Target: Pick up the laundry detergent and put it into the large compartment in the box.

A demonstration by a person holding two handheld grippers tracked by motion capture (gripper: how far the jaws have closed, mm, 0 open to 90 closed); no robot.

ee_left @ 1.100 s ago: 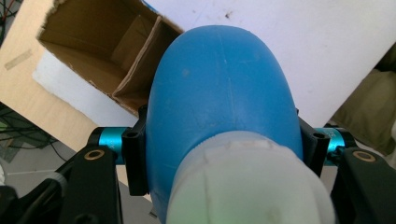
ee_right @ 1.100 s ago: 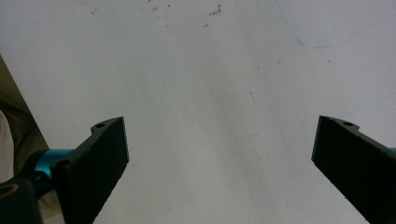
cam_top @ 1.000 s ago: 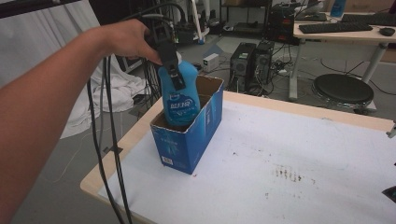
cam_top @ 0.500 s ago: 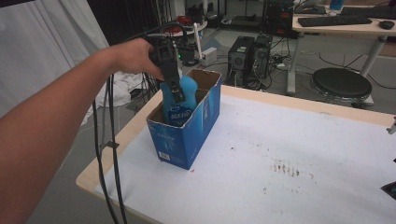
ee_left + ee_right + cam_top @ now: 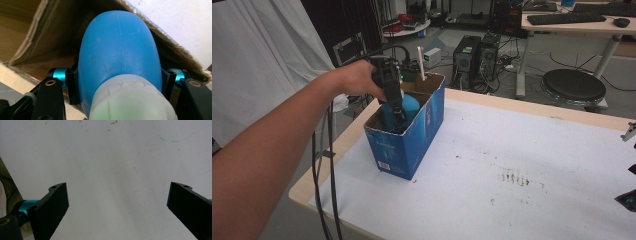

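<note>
A blue plastic bottle (image 5: 407, 106) with a whitish cap (image 5: 130, 100) sits between the jaws of my left gripper (image 5: 398, 116), which is shut on its sides. The bottle hangs bottom first, most of it sunk inside the open blue cardboard box (image 5: 407, 145) near the table's left end. In the left gripper view the bottle (image 5: 120, 50) is flanked by the black pads (image 5: 72, 85), with the box's brown inner wall (image 5: 37, 32) behind. My right gripper (image 5: 117, 202) stands open over the bare white tabletop (image 5: 112, 157), with nothing between its jaws.
The white-covered table (image 5: 512, 150) stretches right of the box, with a few dark smudges (image 5: 514, 177). Black cables (image 5: 329, 165) hang off the left table edge. Beyond the far edge stand computer towers (image 5: 474, 57), a round stool (image 5: 573, 86) and a desk.
The left hand has come down with the bottle, from above the box rim to deep inside the box. The right gripper has stayed put.
</note>
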